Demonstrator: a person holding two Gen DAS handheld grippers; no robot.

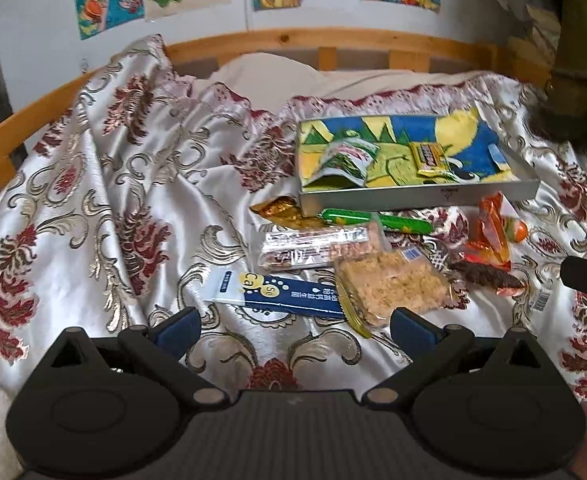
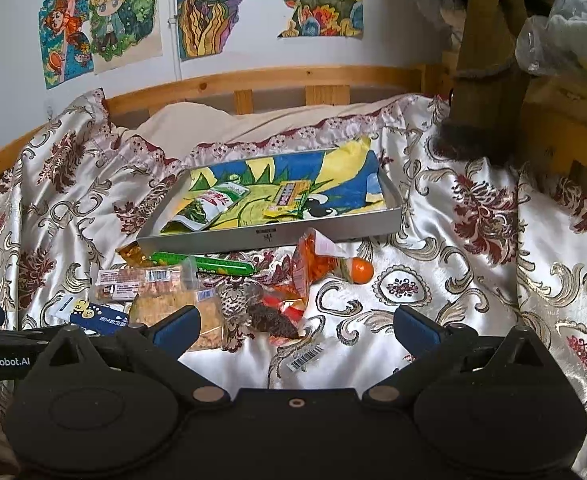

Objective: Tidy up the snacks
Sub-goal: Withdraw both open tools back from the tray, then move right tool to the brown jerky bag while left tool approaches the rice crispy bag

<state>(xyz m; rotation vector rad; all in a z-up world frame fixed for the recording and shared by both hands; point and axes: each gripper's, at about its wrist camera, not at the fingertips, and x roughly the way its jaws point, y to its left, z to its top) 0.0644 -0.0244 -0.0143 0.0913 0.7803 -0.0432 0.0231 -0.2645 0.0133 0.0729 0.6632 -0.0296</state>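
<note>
A grey metal tray lined with a blue-yellow cloth lies on the bed and holds a green snack pouch and a yellow packet. In front of it lie loose snacks: a green stick, a blue sachet, a clear pack of crumbly biscuit, an orange bag and a dark snack. My left gripper is open and empty just before the blue sachet. My right gripper is open and empty near the dark snack.
The bed is covered by a white satin spread with red floral pattern. A wooden bed rail runs along the back below posters on the wall. A small orange ball lies right of the orange bag.
</note>
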